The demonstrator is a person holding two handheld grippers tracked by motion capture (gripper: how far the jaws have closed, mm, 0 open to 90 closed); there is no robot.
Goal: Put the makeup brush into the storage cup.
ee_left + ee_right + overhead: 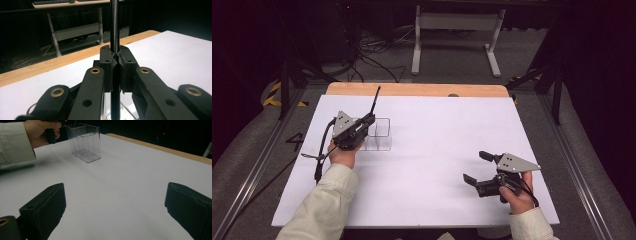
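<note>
While the right tongs are held low at the near right of the table, their jaws are seen spread wide apart, with nothing between them; in the right gripper view only bare white table surface lies between the two black pads. A grey three-cornered plate is carried on top of these tongs, and a hand in a pale sleeve is wrapped around the grip.

Farther up and to the left, the left tongs are held by the other hand, whose pale sleeve enters from the bottom edge. Their jaws are closed tight on a thin black rod. In the left gripper view the rod is seen clamped upright between the two pads, running up past the top of the picture and down below the jaws. In the high view the rod is seen tilted, its free end reaching toward the far wooden edge of the table.

Just beside the left tongs, on their right, a clear plastic box with inner compartments stands on the white surface. In the right gripper view the box is seen upright next to the left hand. Whether the lower end of the rod sits inside a compartment cannot be told.

Beyond the table, a white metal frame and loose cables lie on the grey floor.
</note>
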